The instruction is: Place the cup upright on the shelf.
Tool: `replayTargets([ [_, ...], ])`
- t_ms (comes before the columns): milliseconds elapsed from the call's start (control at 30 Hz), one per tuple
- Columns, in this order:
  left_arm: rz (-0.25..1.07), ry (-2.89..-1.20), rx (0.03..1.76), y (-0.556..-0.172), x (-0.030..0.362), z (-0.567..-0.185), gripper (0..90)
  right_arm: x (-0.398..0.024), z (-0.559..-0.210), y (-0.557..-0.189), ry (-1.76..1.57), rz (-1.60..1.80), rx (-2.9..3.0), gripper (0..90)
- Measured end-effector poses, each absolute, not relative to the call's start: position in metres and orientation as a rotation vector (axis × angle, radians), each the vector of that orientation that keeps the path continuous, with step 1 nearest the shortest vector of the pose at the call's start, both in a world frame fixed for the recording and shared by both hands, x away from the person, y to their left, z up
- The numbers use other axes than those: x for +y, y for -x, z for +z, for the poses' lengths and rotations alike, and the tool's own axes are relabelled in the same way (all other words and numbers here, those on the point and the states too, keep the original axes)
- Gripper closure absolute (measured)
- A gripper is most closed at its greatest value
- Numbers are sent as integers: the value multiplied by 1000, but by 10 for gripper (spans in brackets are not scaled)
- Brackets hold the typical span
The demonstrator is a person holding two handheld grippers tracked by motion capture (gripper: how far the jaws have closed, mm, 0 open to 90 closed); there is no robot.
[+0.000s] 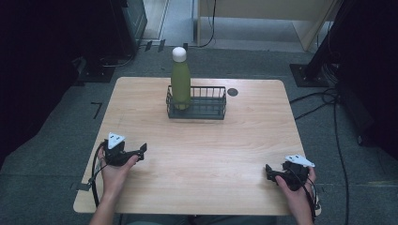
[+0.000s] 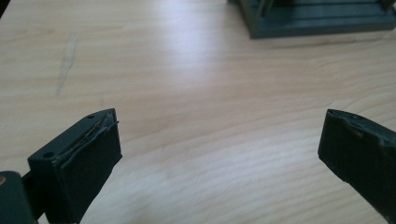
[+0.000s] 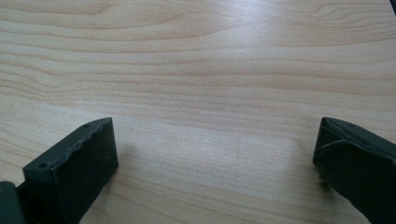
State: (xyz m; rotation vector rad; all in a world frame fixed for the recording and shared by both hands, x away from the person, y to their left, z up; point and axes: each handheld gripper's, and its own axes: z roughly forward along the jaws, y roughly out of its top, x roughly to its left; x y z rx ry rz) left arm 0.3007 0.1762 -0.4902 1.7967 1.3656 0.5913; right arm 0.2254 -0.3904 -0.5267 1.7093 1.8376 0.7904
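Observation:
A green bottle [image 1: 180, 84] with a white cap stands upright in the left end of a dark wire basket [image 1: 206, 108] at the far middle of the wooden table [image 1: 197, 154]. My left gripper [image 1: 142, 150] rests near the table's front left, held by a hand, jaws wide apart and nothing between them. In the left gripper view, the left gripper [image 2: 219, 149] stands open over bare wood, with the basket's base [image 2: 322, 23] at the top right. My right gripper [image 1: 268, 170] sits at the front right, and in its own view the right gripper [image 3: 217, 154] is also open over bare wood.
A small dark round disc [image 1: 232, 92] lies on the table right of the basket. Dark stands and cables [image 1: 328, 98] sit on the grey floor around the table. A wide stretch of bare wood lies between the grippers and the basket.

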Motion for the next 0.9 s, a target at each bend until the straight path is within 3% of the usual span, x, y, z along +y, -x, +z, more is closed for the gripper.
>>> replayTargets([
  [900,666,-1959,1491,-252,229,-513,0,-390,-527,-225,-1708,790,1837,0],
])
